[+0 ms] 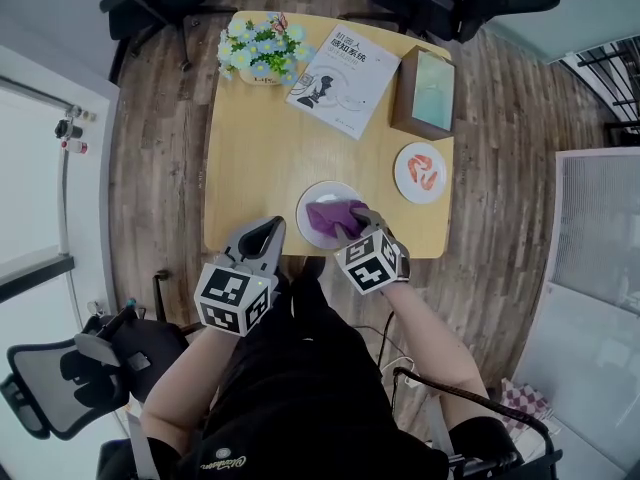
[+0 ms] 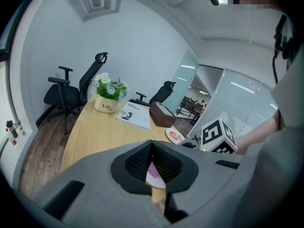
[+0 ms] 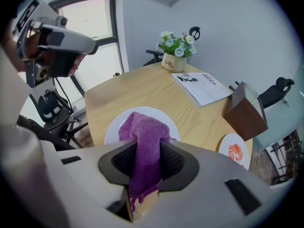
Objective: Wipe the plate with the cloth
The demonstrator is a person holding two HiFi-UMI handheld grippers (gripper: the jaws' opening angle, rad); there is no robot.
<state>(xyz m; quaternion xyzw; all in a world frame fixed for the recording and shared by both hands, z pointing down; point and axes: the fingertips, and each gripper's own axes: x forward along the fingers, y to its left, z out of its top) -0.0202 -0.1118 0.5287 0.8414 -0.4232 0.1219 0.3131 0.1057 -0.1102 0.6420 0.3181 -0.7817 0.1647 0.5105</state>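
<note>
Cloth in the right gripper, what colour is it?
Purple. The cloth shows best in the right gripper view, pinched between the jaws.

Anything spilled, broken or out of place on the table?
Nothing stands out. The right gripper pinches the purple cloth on the white plate; the left gripper is shut and empty. No spills or damage visible.

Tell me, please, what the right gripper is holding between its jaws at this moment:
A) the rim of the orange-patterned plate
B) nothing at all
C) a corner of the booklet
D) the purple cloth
D: in the right gripper view, the right gripper is shut on the purple cloth, which hangs over the white plate.
</note>
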